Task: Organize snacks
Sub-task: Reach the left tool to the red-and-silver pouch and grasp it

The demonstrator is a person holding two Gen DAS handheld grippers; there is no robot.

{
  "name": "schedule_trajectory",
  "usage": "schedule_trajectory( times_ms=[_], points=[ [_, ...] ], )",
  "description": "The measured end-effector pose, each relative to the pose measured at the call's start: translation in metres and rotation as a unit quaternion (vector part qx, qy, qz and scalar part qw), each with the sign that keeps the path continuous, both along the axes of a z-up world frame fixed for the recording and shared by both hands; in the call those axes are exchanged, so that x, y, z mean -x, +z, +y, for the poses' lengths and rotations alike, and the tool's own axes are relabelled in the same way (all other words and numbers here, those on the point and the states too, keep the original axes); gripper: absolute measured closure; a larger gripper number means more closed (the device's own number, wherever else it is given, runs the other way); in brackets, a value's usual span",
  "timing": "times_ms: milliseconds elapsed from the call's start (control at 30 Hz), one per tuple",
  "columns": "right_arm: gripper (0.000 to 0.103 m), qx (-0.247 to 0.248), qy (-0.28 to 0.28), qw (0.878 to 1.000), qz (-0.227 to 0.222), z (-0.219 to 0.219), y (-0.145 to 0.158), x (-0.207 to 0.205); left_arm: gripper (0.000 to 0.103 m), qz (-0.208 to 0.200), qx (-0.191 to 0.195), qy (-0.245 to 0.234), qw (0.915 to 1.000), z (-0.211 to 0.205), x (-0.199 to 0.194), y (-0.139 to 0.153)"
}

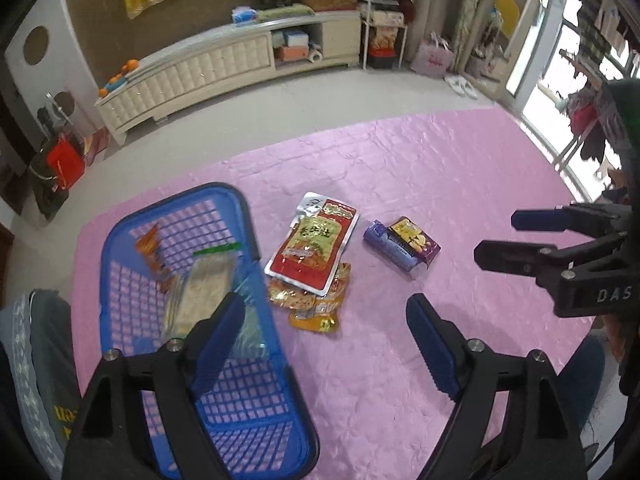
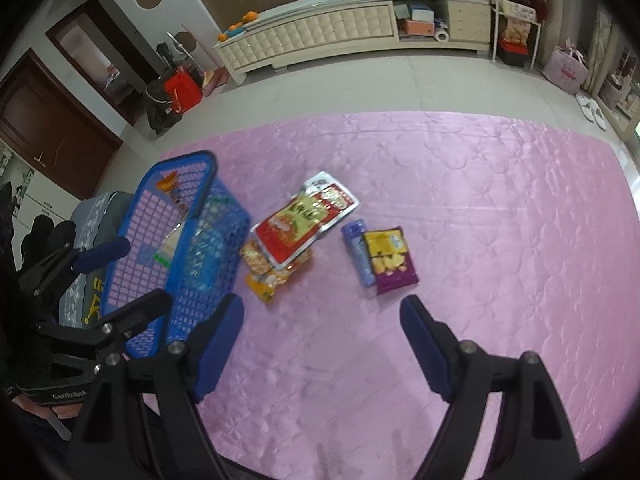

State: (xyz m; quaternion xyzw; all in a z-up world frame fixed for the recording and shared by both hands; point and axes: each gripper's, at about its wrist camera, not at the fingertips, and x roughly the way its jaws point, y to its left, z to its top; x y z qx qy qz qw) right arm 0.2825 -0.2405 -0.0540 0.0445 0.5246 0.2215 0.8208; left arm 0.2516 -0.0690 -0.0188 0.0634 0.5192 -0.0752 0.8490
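Left hand-held gripper [image 1: 326, 344]: black frame, blue ribbed pads, silver screws.
Right hand-held gripper [image 2: 322, 346]: same build; white "DAS" lettering.

— What lies past the pink quilted cover [image 2: 460, 200]?
— Pale grey floor [image 2: 360, 84], then a long cream cabinet [image 2: 320, 28] against the brown wall [image 1: 100, 12].
— And light?
— Daylight through the glass door [image 1: 536, 60] on the right.
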Motion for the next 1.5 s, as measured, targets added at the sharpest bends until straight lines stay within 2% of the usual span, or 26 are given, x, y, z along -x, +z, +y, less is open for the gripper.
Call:
schedule_trajectory(
  times_ms=[100,300,400,567,633,733,833,867,967,1067,1133,1233,1367,1500],
  points=[
    [0.019,-0.006,-0.004,1.0,0.01,-0.01,-0.007,-0.015,0.022,0.02,-0.015,0.004,0.9997,-0.008,-0.023,-0.011],
    [0.019,-0.035,-0.024,0.998,0.046,-0.029,-0.026,-0.045,0.022,0.062,-0.004,-0.005,0.9981,-0.02,-0.059,-0.031],
    [0.019,-0.028,-0.036,0.997,0.057,-0.034,-0.037,-0.058,0.022,0.079,-0.013,-0.013,0.9967,-0.025,-0.078,-0.041],
    [0.019,-0.012,-0.044,0.996,0.07,-0.037,-0.056,-0.08,0.022,0.12,-0.03,0.015,0.9922,-0.026,-0.108,-0.065],
    [0.019,-0.005,-0.048,0.996,0.078,-0.036,-0.062,-0.089,0.022,0.127,-0.042,0.012,0.991,-0.029,-0.117,-0.073],
    [0.019,0.0,-0.044,0.992,0.114,-0.031,-0.078,-0.103,0.022,0.134,-0.064,0.003,0.9889,-0.034,-0.132,-0.085],
    [0.019,0.011,-0.037,0.992,0.119,-0.027,-0.089,-0.112,0.021,0.147,-0.064,0.0,0.987,-0.038,-0.147,-0.099],
    [0.019,0.013,-0.038,0.992,0.118,-0.027,-0.091,-0.114,0.019,0.151,-0.072,-0.001,0.9859,-0.039,-0.15,-0.104],
    [0.019,0.002,-0.046,0.991,0.126,-0.033,-0.105,-0.121,0.017,0.134,-0.146,-0.02,0.9799,-0.054,-0.162,-0.122],
    [0.019,-0.034,-0.048,0.986,0.158,-0.041,-0.118,-0.124,0.017,0.164,-0.147,-0.04,0.9746,-0.061,-0.167,-0.14],
    [0.019,-0.031,-0.044,0.987,0.155,-0.044,-0.119,-0.122,0.017,0.161,-0.176,-0.075,0.9683,-0.07,-0.167,-0.15],
    [0.019,-0.013,-0.031,0.99,0.14,-0.047,-0.118,-0.119,0.017,0.156,-0.209,-0.096,0.9605,-0.075,-0.168,-0.162],
    [0.019,-0.013,-0.02,0.991,0.134,-0.045,-0.119,-0.122,0.016,0.179,-0.205,-0.088,0.9582,-0.072,-0.174,-0.176],
    [0.019,-0.027,-0.019,0.99,0.134,-0.048,-0.122,-0.121,0.008,0.193,-0.186,-0.061,0.9616,-0.064,-0.185,-0.181]
  ],
)
